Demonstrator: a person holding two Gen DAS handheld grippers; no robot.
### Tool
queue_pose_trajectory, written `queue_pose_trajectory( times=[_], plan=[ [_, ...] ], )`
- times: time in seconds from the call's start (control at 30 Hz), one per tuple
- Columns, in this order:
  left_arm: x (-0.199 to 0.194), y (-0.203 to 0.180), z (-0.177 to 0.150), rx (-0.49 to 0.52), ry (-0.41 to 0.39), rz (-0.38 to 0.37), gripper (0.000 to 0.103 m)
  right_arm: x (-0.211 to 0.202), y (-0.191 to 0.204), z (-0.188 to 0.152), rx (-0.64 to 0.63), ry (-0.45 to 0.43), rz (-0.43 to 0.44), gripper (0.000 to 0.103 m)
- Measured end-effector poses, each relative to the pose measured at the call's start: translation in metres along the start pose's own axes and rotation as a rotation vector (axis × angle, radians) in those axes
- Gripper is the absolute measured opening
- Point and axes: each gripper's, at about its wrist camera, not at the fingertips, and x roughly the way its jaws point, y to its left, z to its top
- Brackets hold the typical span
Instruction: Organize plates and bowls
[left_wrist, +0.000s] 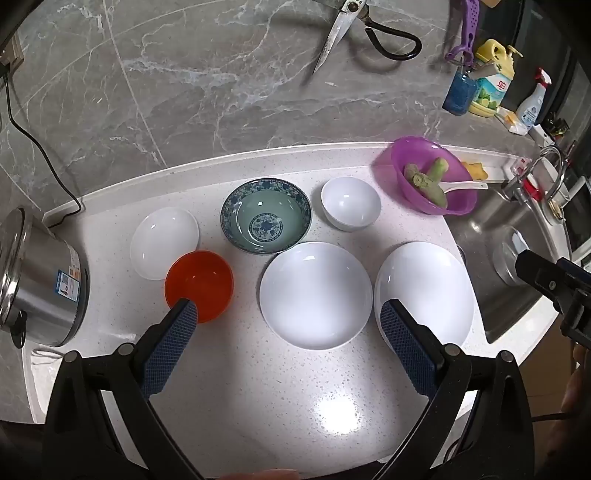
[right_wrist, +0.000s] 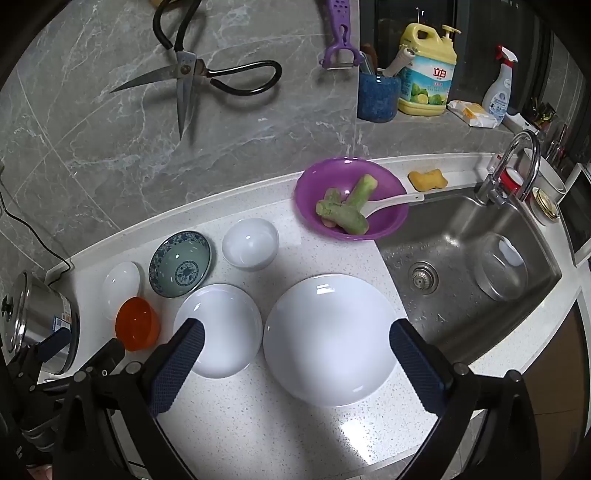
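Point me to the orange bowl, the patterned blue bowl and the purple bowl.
orange bowl (left_wrist: 201, 282), left wrist view, on its inner floor.
patterned blue bowl (left_wrist: 265, 221), left wrist view, on the centre medallion.
purple bowl (right_wrist: 388, 218), right wrist view, on its bare inner wall.

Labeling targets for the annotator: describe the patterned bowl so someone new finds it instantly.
Start at the steel sink and move left along the white countertop, past the purple basin and a small white bowl. The next dish in that back row is the patterned bowl. It alone has a pale green inside with blue floral rim and centre medallion; its neighbours are plain.
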Motion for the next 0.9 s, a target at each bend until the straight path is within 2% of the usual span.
queue_pose_trajectory(
  times=[0.9],
  plan=[
    [0.0039, 0.0008, -0.0050, -0.002, 0.005, 0.000, 0.101, 0.0020, -0.0006, -0.0011, -0.001, 0.005, -0.006, 0.102]
  ],
)
